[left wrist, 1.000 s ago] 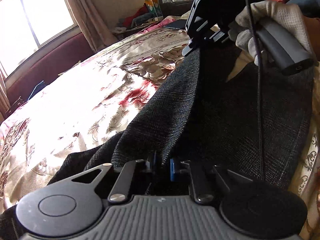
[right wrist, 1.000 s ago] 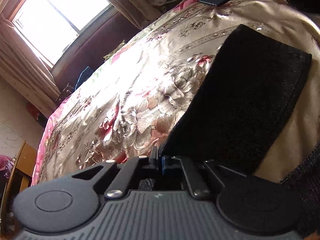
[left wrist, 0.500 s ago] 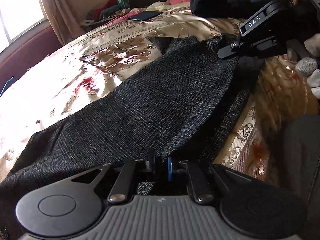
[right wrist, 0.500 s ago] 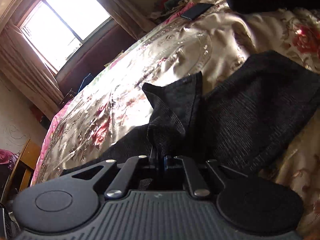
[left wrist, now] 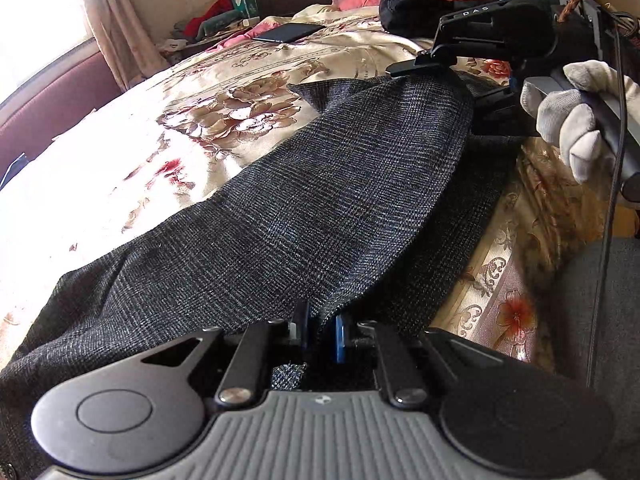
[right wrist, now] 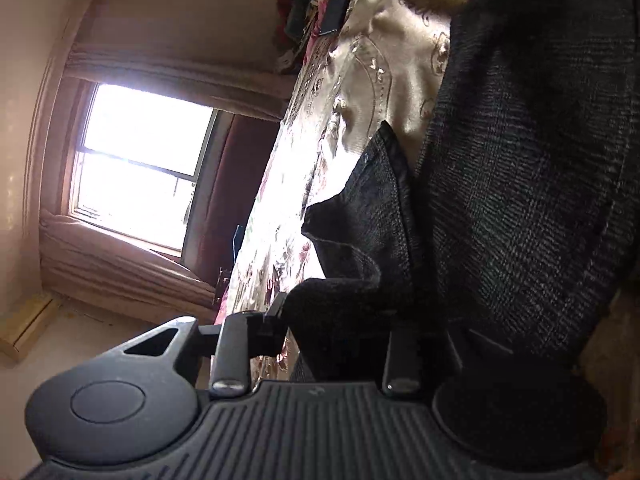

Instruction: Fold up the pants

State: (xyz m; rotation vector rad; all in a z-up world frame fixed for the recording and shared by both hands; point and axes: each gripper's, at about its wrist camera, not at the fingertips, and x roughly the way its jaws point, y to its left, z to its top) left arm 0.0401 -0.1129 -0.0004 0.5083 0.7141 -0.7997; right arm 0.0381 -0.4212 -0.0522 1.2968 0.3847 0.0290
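Dark pants folded over on a floral bedspread, a gripper at each end.

The bedspread [left wrist: 240,128] carries the grey woven pants [left wrist: 320,208], lying from near left to far right. The left gripper [left wrist: 320,334] pinches the near fold; the right gripper [left wrist: 448,80], in a gloved hand [left wrist: 576,120], has just been opening, fabric lying loosely between its parted fingers.

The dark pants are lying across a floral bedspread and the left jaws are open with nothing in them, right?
Not quite. The pants do lie across the floral bedspread, but the left gripper is shut on the pants, as the left wrist view shows.
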